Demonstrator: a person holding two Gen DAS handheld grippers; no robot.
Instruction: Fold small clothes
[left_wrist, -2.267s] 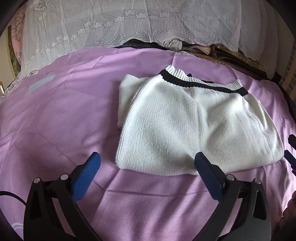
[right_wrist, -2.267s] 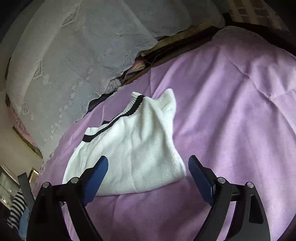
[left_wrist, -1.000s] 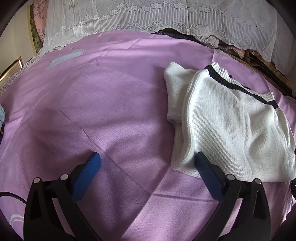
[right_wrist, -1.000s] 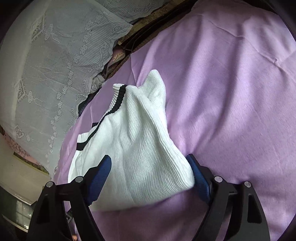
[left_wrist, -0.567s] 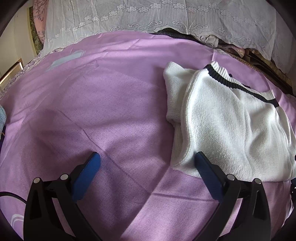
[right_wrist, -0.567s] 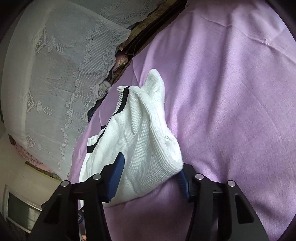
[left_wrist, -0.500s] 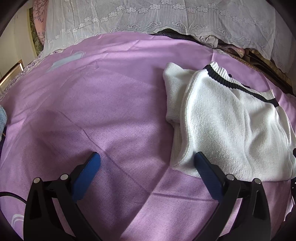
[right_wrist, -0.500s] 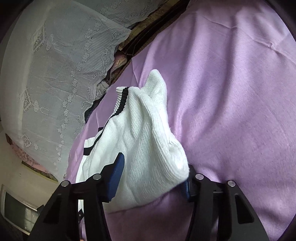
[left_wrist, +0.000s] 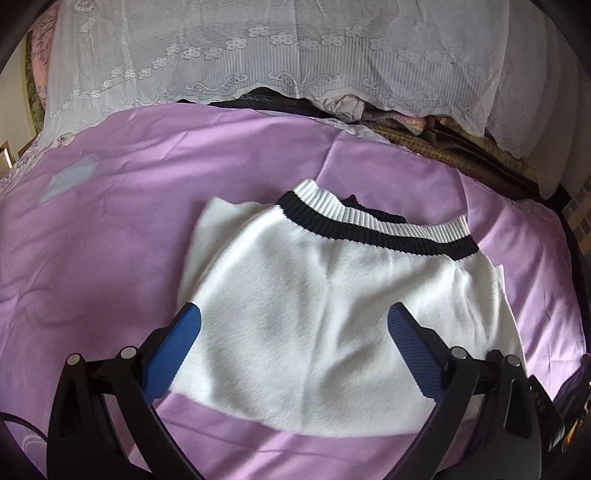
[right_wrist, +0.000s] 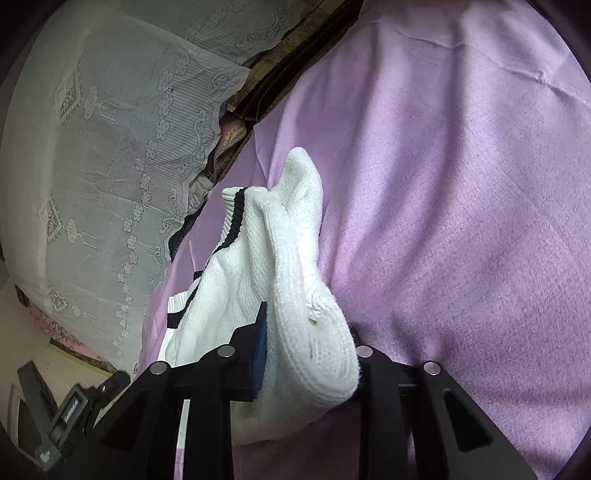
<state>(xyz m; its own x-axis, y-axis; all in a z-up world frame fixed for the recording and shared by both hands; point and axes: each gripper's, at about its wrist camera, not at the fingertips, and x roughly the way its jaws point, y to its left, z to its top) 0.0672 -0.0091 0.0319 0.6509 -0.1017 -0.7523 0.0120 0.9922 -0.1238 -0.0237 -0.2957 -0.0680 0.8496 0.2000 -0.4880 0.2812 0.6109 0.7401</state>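
Since a second ago, right gripper (right_wrist: 306, 354) closed onto corner of white sweater (left_wrist: 332, 317); corner now pinched and lifted off purple sheet (left_wrist: 122, 206). Left gripper (left_wrist: 293, 339) brought over sweater, held spread wide, nothing gripped. Sweater judged soft, light, floppy knit; best taken at corners or ribbed black-striped hem. No readable writing on garment.
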